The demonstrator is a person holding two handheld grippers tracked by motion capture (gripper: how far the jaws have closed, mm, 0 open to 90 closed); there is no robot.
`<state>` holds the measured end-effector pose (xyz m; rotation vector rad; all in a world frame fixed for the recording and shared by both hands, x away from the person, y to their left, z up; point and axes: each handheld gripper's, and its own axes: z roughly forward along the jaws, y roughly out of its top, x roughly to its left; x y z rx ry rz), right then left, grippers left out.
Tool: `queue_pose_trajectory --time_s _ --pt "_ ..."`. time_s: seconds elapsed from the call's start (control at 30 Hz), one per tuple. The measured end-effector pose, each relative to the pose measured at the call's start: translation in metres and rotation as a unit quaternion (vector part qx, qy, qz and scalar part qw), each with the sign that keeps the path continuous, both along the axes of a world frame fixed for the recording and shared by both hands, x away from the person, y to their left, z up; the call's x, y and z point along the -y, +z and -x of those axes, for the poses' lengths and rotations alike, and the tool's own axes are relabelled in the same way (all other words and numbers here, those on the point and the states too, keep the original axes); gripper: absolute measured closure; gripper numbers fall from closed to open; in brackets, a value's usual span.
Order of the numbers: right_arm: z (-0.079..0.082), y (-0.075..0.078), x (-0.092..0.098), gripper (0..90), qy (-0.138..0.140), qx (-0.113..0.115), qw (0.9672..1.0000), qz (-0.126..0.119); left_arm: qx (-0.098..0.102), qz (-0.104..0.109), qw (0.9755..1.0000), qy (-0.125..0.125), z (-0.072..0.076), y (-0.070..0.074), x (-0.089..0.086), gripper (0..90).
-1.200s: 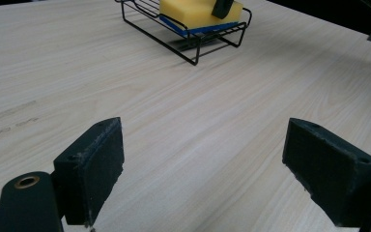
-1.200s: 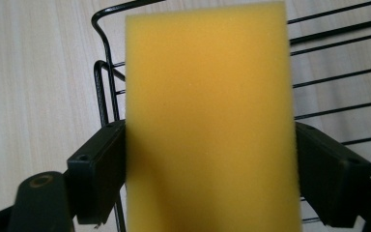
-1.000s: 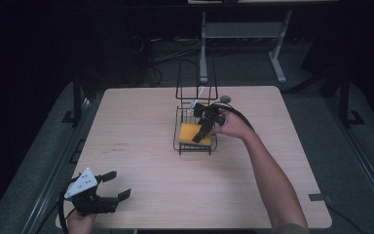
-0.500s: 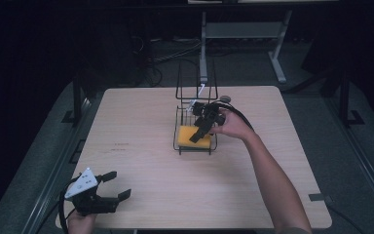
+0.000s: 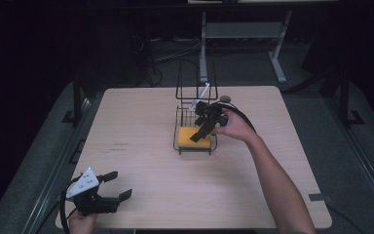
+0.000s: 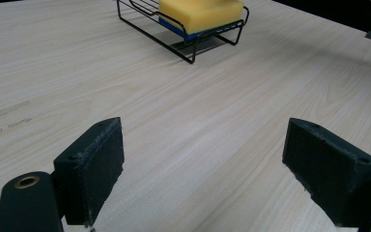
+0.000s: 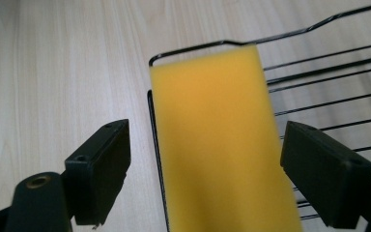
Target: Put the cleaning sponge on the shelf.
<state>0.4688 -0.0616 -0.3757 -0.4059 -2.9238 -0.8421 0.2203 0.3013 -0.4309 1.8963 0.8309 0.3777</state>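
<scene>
High view: wooden table [image 5: 151, 122] in a dark room; sponge [image 5: 193, 137] lies in wire rack [image 5: 196, 92]. Right gripper [image 5: 200, 130] open above it; left gripper [image 5: 118, 186] open, empty.

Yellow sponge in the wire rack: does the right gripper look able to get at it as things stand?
Probably yes. The right gripper hangs over the sponge with its fingers spread wider than it, one outside the wire rack edge. Nothing lies on top; only that rim wire might catch a finger.

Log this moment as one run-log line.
right gripper: open, over sponge | sponge: lying in wire rack | left gripper: open, idle near table corner
</scene>
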Motion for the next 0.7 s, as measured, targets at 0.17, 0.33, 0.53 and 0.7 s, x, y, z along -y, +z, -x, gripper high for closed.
queue_pose_trajectory --time_s 0.17,0.33,0.53,0.7 --pt "-0.002 -0.003 0.004 17.6 -0.006 -0.004 0.9998 0.017 0.001 0.003 1.0000 -0.002 0.000 0.000 0.001 14.1" --pt "-0.004 -0.003 0.011 17.6 -0.015 -0.009 0.9997 0.016 -0.003 0.004 1.0000 -0.001 -0.001 -0.001 0.001 14.0" --pt "-0.005 -0.010 0.021 17.6 -0.033 -0.025 0.9991 0.008 -0.001 0.001 1.0000 -0.003 -0.001 -0.001 0.003 14.1" --pt "-0.007 -0.017 0.031 17.4 -0.046 -0.034 0.9984 0.008 -0.002 0.001 1.0000 -0.004 -0.002 -0.001 0.003 14.0"
